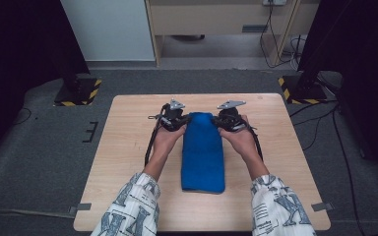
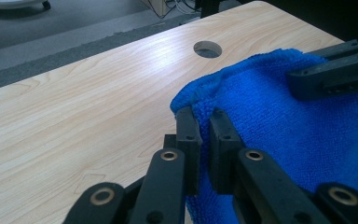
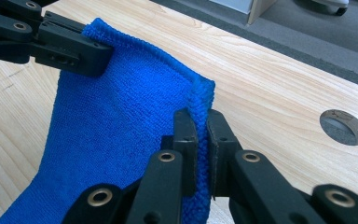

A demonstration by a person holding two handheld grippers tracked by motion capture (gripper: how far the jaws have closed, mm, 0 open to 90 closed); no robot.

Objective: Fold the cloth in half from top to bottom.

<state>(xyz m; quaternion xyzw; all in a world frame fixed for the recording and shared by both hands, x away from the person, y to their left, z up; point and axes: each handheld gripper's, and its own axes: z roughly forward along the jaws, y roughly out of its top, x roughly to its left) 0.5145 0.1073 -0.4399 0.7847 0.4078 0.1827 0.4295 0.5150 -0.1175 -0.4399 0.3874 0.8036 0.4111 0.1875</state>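
Where the blue cloth [image 1: 203, 152] lies folded lengthwise on the middle of the table [image 1: 128, 147], its far end is lifted between the two grippers. The left gripper [image 2: 204, 122] pinches the cloth's far left corner, its jaws pressed together on the hem, and the right gripper [image 3: 203, 122] pinches the far right corner the same way. The near end of the cloth rests flat on the table between the person's forearms. A round hole [image 3: 343, 126] in the table lies beyond the grippers.
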